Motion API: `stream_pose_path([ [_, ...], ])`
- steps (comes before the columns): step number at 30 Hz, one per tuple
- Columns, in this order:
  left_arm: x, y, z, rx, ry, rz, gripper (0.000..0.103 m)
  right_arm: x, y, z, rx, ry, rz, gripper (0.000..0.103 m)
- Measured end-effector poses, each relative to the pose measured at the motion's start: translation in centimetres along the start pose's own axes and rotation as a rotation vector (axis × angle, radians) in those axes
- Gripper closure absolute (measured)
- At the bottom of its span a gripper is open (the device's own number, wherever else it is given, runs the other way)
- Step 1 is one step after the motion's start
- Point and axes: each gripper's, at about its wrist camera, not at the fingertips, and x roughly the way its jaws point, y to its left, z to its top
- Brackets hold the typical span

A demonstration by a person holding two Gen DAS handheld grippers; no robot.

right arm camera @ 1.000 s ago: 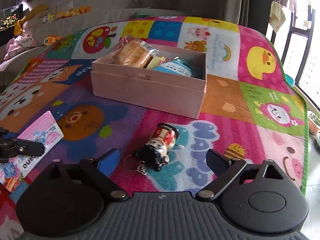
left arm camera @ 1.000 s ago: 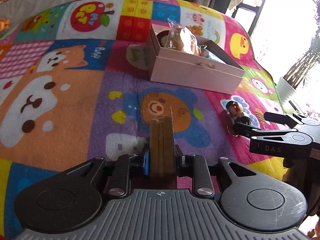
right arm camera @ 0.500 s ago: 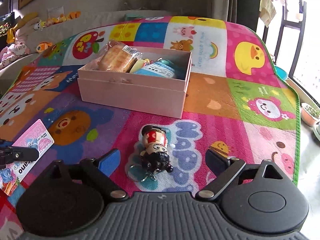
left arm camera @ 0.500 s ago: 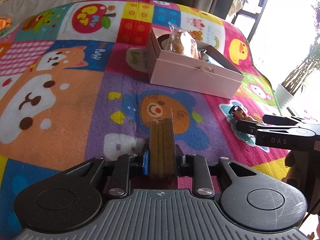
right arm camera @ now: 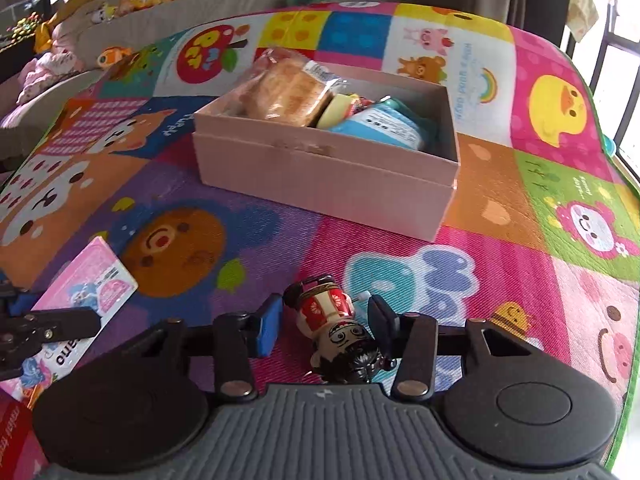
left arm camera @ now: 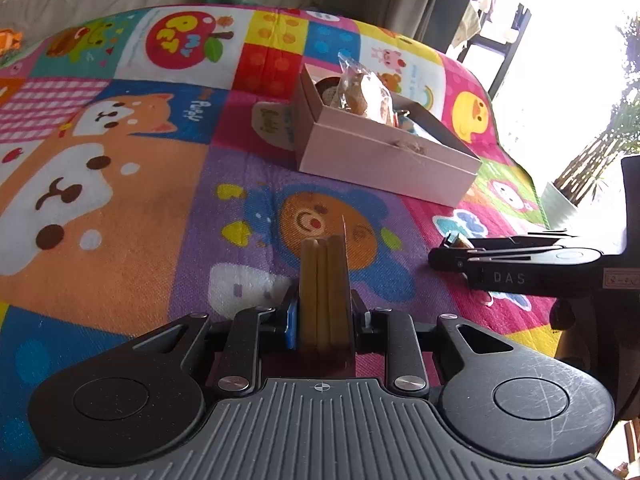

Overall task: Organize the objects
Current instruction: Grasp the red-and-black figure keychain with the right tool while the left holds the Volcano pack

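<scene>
So we had the left gripper (left arm camera: pixel 323 320) held low over the colourful cartoon-patterned play mat (left arm camera: pixel 120 216), fingers clamped tight on a flat pink snack packet with tan biscuit sticks showing along its edge (left arm camera: pixel 323 280), standing on edge between the blue pad and the black one. From the right wrist view that same packet showed its pink printed face (right arm camera: pixel 86 280) off to the left, pinched by the black fingers there. Our right gripper (right arm camera: pixel 324 320) sat down at mat level too, its fingers spread on either side of a small painted figurine keychain with black hair and a red-and-white body (right arm camera: pixel 336 328), which lay on its back on the pink and blue patch of the mat with its head toward the camera. The fingers looked very near the figurine's sides, but we honestly couldn't tell if they were touching it yet. In the left view the right gripper (left arm camera: pixel 452 252) came in from the right edge as a long black bar, hiding most of the figurine, with only a sliver peeking out at the tip. Nothing lay on the mat between either gripper and the pale pink rectangular cardboard box (right arm camera: pixel 320 176), which sat open further back on the mat. Inside it we had a clear-wrapped bread loaf (right arm camera: pixel 288 92) at the left end, something round and yellow (right arm camera: pixel 338 106) in the middle, and a light blue labelled packet (right arm camera: pixel 384 126) beside it, with the right end of the box looking dark and hard to read.
</scene>
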Motion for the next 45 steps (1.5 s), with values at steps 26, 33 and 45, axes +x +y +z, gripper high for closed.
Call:
stream_pose_path([
  [26, -0.1, 0.3, -0.1, -0.015, -0.003, -0.013, 0.076, -4.8, -2.0, -3.6, -0.118, 0.044, -0.058, 0.027],
  [33, -0.1, 0.4, -0.1, -0.015, -0.003, -0.013, 0.076, -4.4, -0.9, -2.4, 0.028, 0.036, 0.070, 0.017],
  [45, -0.2, 0.5, -0.1, -0.019, -0.004, -0.015, 0.076, -2.7, 3.2, -1.9, -0.002, 0.006, 0.101, 0.040],
])
